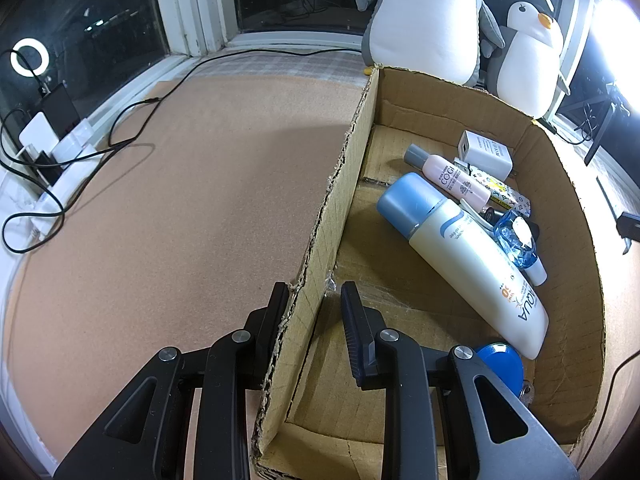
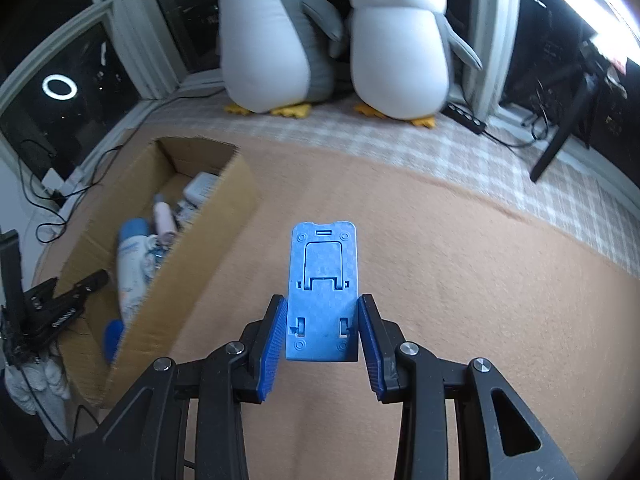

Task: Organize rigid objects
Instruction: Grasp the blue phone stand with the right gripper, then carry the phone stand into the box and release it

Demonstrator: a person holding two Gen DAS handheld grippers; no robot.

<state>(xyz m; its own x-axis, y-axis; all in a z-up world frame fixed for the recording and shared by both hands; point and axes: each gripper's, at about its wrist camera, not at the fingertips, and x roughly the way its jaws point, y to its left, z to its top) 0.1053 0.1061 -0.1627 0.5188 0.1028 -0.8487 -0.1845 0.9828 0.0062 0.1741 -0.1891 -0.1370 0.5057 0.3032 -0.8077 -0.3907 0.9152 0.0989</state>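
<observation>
A cardboard box (image 1: 568,184) holds a large cream bottle with a blue cap (image 1: 460,256), a small pink bottle (image 1: 452,176), a white charger (image 1: 486,152), a blue round item (image 1: 500,364) and other small things. My left gripper (image 1: 316,300) straddles the box's left wall, one finger outside and one inside, with a gap on the inner side. My right gripper (image 2: 322,316) is shut on a flat blue plastic stand (image 2: 322,280), held above the tan mat to the right of the box (image 2: 188,240). The left gripper (image 2: 76,292) shows at the box's near end.
Two plush penguins (image 2: 340,36) sit behind the mat by the window. Cables and a power strip (image 1: 52,152) lie at the left edge. A black tripod leg (image 2: 560,136) stands at the right. The tan mat (image 1: 180,208) covers the surface.
</observation>
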